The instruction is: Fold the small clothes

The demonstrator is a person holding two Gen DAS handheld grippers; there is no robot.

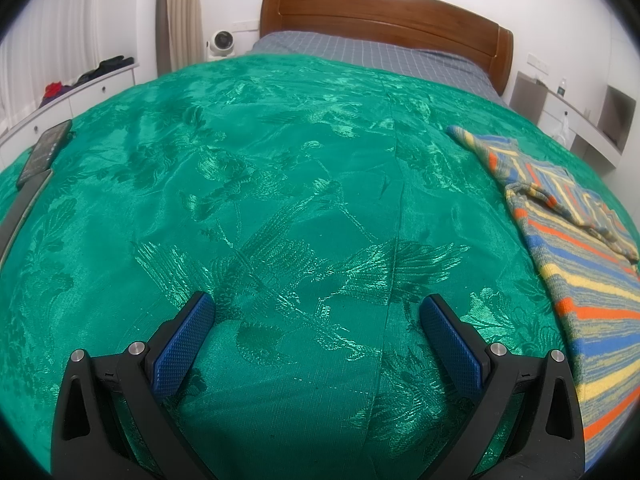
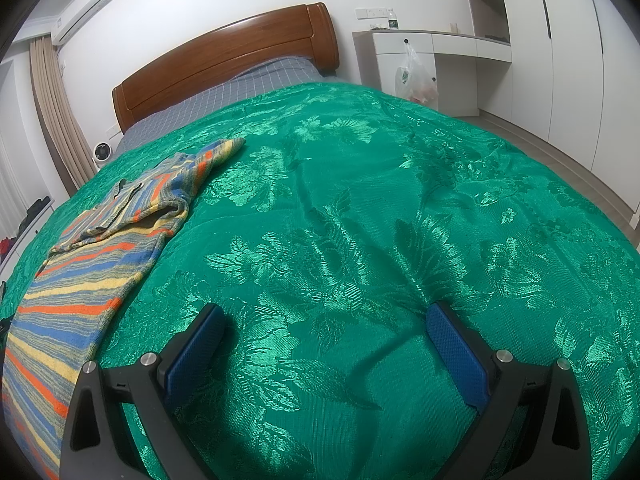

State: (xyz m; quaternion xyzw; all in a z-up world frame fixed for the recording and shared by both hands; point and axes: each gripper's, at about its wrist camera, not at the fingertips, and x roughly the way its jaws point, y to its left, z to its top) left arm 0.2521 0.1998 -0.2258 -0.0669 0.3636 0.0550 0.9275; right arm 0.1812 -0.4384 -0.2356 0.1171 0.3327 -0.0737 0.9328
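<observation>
The left gripper and right gripper hover empty over a shiny green floral brocade bedspread, blue-padded fingers spread wide. The striped knitted garment in orange, blue and yellow lies between them, to the left claw's right and the right claw's left, its long axis running toward the wooden headboard. Neither claw looks clearly nearer, and bare bedspread surrounds the garment, likely ample folding room.

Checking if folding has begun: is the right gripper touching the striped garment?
Apart. The right wrist view shows the right gripper open over the green bedspread, with bedspread visible between its left finger and the striped garment.
</observation>
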